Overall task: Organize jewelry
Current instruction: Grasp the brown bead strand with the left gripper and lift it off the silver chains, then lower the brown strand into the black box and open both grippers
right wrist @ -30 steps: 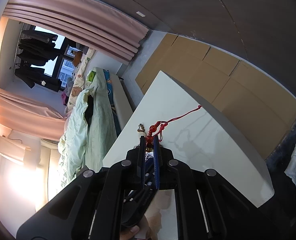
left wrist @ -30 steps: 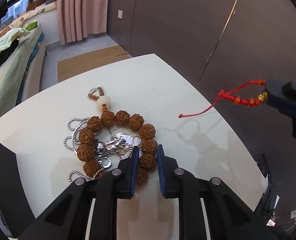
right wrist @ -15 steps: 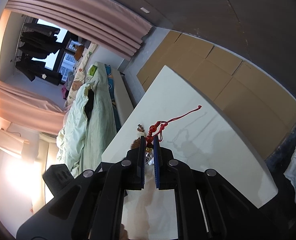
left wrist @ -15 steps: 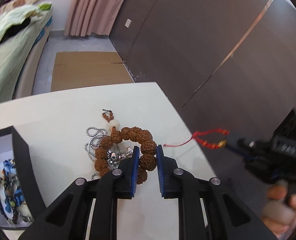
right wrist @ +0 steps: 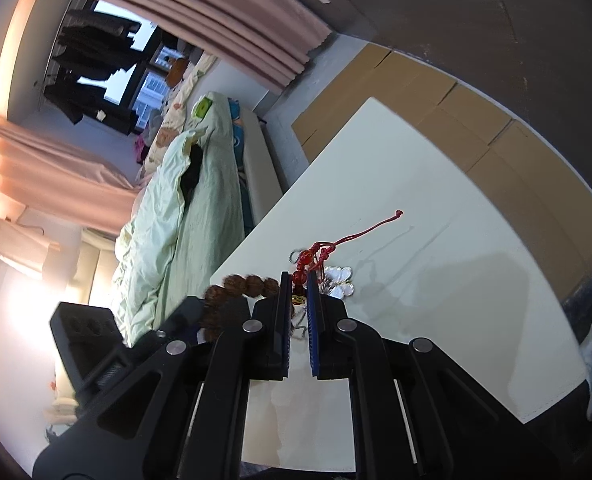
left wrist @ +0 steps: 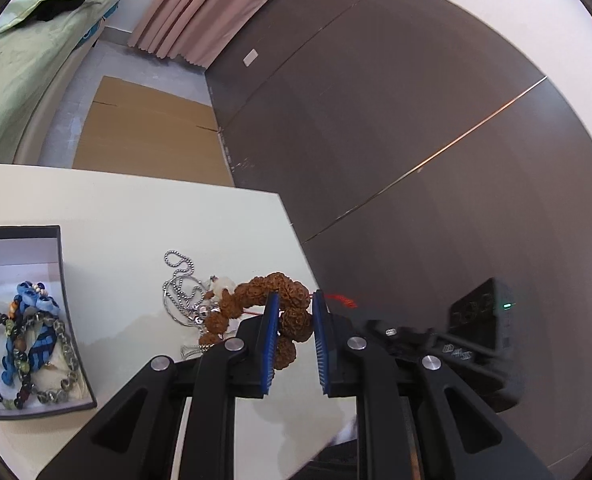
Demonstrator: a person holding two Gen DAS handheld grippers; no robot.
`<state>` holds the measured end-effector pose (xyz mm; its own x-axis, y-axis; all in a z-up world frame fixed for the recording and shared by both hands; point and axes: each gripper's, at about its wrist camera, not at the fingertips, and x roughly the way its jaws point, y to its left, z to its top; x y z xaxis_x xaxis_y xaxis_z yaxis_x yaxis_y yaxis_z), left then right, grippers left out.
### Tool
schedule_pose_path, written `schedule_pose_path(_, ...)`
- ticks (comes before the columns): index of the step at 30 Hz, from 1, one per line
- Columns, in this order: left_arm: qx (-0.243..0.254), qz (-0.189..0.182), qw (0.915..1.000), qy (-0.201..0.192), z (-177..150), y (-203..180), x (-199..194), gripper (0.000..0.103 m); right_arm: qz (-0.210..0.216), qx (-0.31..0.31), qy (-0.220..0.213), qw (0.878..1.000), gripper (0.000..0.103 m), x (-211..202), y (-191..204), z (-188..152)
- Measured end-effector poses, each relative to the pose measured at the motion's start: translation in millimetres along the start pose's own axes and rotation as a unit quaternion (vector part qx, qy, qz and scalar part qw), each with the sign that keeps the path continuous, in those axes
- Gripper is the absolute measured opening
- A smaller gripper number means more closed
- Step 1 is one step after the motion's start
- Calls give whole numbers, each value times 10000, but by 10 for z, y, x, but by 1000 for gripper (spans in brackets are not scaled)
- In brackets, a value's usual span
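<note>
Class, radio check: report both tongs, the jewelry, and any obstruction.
Left tongs shut on brown bead bracelet. Right tongs shut on red cord charm. Silver chain tangled beside bracelet; box clear.

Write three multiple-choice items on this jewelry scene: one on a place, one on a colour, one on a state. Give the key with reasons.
1. Where is the box in the left wrist view?
A. left of the silver chain
B. right of the chain
C. on the floor

2. What colour is the cord in the right gripper?
A. green
B. red
C. white

3. What is the left gripper doing?
A. standing open and empty
B. gripping the chain
C. gripping the brown bead bracelet

Key: 1 A, the box sits at the table's left with the chain to its right; 2 B, the knotted cord is red; 3 C, a brown bead sits clamped between the blue pads.
</note>
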<state>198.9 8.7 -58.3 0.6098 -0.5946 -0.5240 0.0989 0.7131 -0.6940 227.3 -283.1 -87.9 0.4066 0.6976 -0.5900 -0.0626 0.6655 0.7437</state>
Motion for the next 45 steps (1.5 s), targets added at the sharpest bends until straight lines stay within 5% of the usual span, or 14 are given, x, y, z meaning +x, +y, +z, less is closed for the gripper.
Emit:
schedule_pose_path(10, -66, -458, 9979, -453, 42, -192, -562, 15, -51, -282, 192, 9994, 8, 171, 173, -155)
schedule_pose_path(22, -46, -505, 9935, -1021, 104, -234, -1155, 15, 96, -380, 189, 9991, 8, 187, 263, -240)
schedule_pose_path(33, -371, 145, 9917, -1225, 34, 209, -1483, 15, 484, -695, 251, 9961, 8, 323, 582, -371)
schedule_pose_path(40, -654, 469, 9923, -944, -76, 542, -1455, 15, 713, -886, 269, 9932, 8, 393, 767, -474)
schedule_pose_path(45, -996, 1187, 9831, -972, -115, 797, -1471, 26, 914, -1076, 308, 9895, 8, 459, 953, -578)
